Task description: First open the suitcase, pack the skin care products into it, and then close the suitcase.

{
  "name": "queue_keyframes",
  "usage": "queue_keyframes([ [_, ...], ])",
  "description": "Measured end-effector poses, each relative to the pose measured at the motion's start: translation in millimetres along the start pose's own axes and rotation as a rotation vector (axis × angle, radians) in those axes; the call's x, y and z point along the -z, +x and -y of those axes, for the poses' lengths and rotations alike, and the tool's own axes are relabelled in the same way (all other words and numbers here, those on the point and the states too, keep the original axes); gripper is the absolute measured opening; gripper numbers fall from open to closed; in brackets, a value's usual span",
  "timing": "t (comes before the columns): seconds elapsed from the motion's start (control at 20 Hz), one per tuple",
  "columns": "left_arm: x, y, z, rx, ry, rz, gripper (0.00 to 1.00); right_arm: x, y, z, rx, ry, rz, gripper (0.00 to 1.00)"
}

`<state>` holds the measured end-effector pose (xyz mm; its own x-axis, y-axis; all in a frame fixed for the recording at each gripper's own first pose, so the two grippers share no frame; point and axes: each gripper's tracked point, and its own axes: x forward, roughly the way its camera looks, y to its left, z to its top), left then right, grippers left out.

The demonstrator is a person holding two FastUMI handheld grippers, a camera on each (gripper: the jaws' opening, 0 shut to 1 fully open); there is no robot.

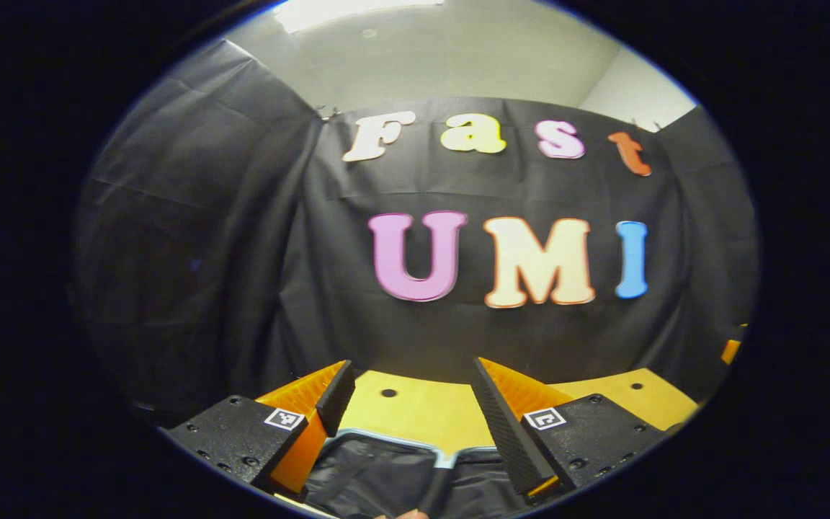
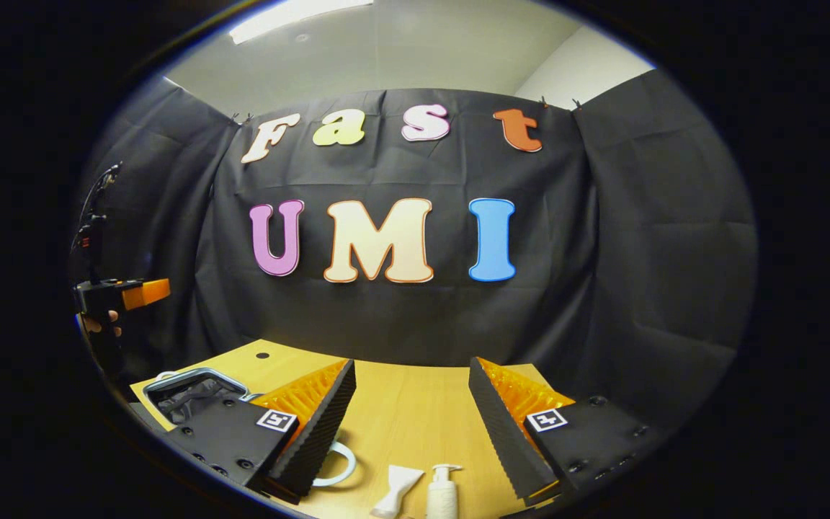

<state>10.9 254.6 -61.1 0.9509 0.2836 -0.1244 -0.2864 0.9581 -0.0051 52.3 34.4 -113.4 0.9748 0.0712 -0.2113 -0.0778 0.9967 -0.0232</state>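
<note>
In the left gripper view my left gripper point(image 1: 413, 375) stands open above the suitcase point(image 1: 372, 472), whose dark lining and silvery rim show between and below the fingers. In the right gripper view my right gripper point(image 2: 411, 367) is open over the wooden table point(image 2: 415, 411), holding nothing. Just below it lie a white tube point(image 2: 395, 491), a white pump bottle point(image 2: 442, 494) and a white ring-shaped item point(image 2: 339, 465) partly hidden by one finger. The suitcase point(image 2: 192, 393) sits at the far left with its dark inside showing. Above it a hand holds the left gripper point(image 2: 143, 292).
The wooden table point(image 1: 422, 411) runs back to the black cloth wall point(image 2: 602, 288), which closes off three sides. A small round hole point(image 2: 262, 355) marks the tabletop near the back left. Bare wood lies between the suitcase and the skin care items.
</note>
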Motion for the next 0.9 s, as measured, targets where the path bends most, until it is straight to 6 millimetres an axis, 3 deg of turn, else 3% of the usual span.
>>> queue_keyframes([
  [0.05, 3, -5, 39, 0.054, 0.019, -0.010, 0.94, 3, -2, 13, 0.003, 0.006, -0.005, 1.00],
  [0.3, 30, -49, 162, 0.226, -0.027, -0.076, 0.95, 12, -22, 64, 0.031, 0.059, -0.013, 1.00],
  [0.5, 62, -70, 228, 0.325, -0.031, -0.158, 0.96, 13, -32, 80, 0.026, 0.050, -0.006, 0.98],
  [0.6, 107, -80, 267, 0.405, 0.011, -0.288, 0.95, 13, -40, 97, 0.023, 0.030, -0.005, 0.98],
  [0.65, 147, -89, 292, 0.438, -0.010, -0.406, 0.95, 15, -45, 110, 0.031, 0.013, -0.008, 0.98],
  [0.8, 201, -106, 321, 0.453, -0.044, -0.570, 0.96, 20, -53, 132, 0.052, -0.014, -0.017, 0.98],
  [0.9, 223, -109, 329, 0.451, -0.034, -0.628, 0.95, 25, -59, 148, 0.073, -0.031, -0.031, 0.98],
])
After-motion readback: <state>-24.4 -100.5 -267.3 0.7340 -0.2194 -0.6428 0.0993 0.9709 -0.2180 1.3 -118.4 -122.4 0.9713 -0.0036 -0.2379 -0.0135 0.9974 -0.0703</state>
